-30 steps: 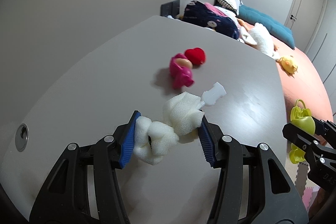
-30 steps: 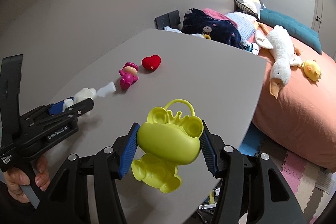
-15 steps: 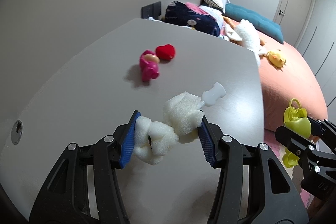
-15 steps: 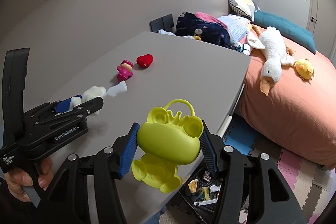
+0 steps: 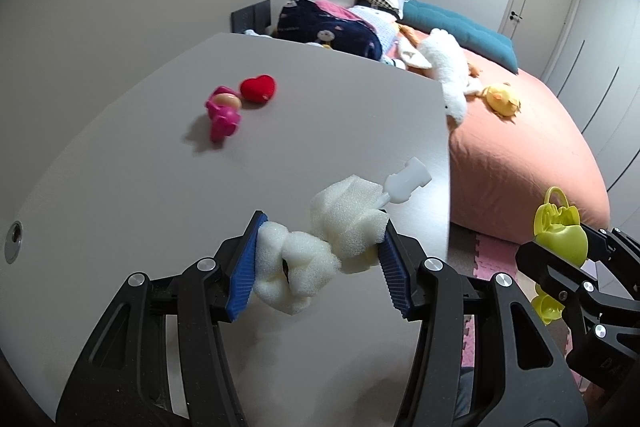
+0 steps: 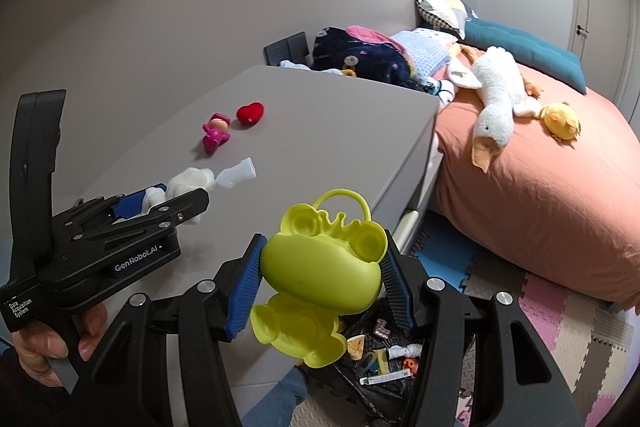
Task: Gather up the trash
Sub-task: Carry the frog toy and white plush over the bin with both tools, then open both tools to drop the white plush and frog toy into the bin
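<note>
Left gripper (image 5: 320, 263) pinching white sponge brush (image 5: 320, 247): soft, light, compressing. Right gripper (image 6: 322, 281) clamping yellow frog toy (image 6: 320, 267): rigid, slick; holding at head sides.

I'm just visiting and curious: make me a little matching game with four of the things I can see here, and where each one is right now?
Things:
1. white sponge brush
2. yellow-green frog toy
3. red heart
4. white plush goose

Places:
A. lying on the orange bed
B. clamped between the fingers of the right gripper
C. on the grey table, beside the pink doll
D. clamped between the fingers of the left gripper

Pairs: 1-D, 2-B, 3-C, 4-A
</note>
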The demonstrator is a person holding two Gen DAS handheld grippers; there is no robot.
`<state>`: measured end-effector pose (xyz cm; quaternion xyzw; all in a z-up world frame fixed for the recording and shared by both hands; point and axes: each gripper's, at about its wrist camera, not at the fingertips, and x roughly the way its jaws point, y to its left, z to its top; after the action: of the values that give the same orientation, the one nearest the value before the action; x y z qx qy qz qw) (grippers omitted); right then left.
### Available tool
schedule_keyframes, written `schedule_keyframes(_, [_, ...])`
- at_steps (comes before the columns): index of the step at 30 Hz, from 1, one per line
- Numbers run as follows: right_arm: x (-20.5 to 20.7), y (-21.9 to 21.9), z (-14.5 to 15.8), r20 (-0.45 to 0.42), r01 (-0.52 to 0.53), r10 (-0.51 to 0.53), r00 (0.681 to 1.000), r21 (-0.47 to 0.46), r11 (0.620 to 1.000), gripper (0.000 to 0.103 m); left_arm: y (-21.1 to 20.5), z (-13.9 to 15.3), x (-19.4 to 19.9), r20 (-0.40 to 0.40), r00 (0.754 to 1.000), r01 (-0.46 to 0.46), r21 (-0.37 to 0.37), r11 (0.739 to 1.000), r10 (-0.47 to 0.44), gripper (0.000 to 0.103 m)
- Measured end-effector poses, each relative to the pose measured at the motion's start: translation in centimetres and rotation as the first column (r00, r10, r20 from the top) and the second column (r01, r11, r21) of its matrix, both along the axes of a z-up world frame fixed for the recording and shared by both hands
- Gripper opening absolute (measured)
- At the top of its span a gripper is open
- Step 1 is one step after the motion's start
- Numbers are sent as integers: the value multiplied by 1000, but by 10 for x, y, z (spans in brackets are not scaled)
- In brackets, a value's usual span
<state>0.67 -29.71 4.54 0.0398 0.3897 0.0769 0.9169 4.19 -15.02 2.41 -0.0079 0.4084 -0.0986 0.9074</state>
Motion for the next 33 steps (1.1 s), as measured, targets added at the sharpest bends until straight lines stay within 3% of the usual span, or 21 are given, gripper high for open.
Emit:
schedule_keyframes(17, [-26,-79,-6,-7,148,-148,989,31,988,57,-76,-7,-6,-15,990,139,-3,990,-139,54])
schedule_keyframes(33, [-49,-153,-14,-20,284,-283,959,51,957,57,-150,-20,-18,-46,959,279,20,960,-278,55])
